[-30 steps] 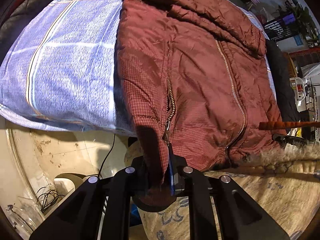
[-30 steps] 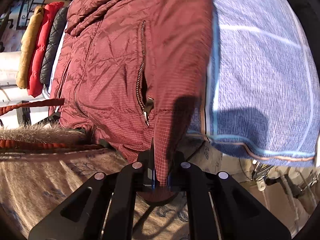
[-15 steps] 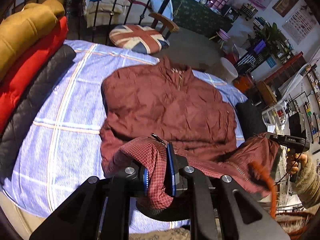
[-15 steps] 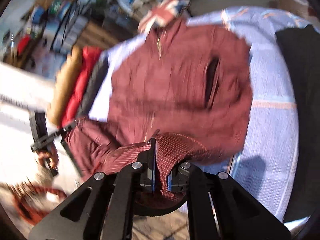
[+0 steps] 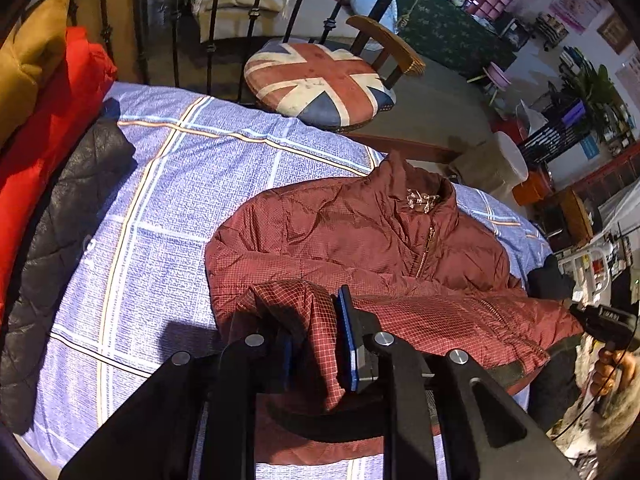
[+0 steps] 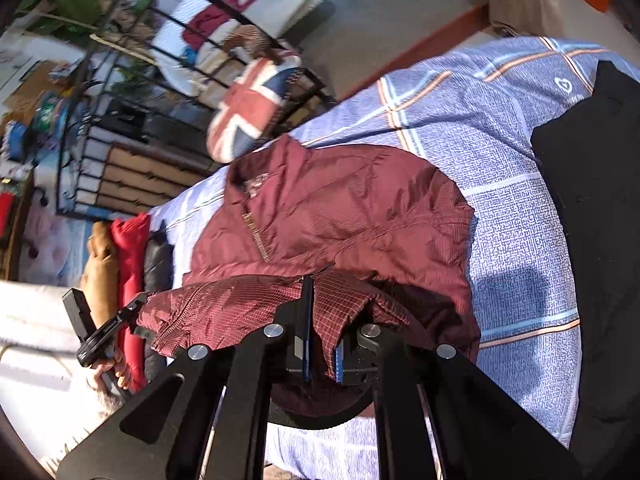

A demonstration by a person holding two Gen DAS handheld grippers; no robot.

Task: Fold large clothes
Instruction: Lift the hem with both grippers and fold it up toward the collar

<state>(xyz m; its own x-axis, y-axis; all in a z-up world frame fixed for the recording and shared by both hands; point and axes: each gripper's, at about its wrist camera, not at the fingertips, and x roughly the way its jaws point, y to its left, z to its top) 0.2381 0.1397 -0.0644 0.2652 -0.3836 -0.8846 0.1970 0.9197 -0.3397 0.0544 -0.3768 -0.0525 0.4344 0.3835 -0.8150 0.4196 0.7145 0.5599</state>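
Observation:
A maroon checked puffer jacket (image 5: 360,240) lies zip-up on the blue plaid bed cover (image 5: 160,208), collar toward the far side; it also shows in the right wrist view (image 6: 344,216). Its bottom hem is lifted and doubled over the body. My left gripper (image 5: 316,340) is shut on the hem's left corner. My right gripper (image 6: 320,344) is shut on the hem's right corner. The left gripper and hand (image 6: 96,332) show at the left of the right wrist view; the right gripper (image 5: 604,320) shows at the right of the left wrist view.
Folded black (image 5: 56,240), red (image 5: 40,128) and mustard (image 5: 28,56) jackets lie along the bed's left side. A black garment (image 6: 600,240) lies on the right side. A Union Jack cushion chair (image 5: 320,84) and iron railing stand beyond the bed.
Both grippers have lifted the hem from the near bed edge and carried it up and forward over the jacket's body. The views now look down the whole bed.

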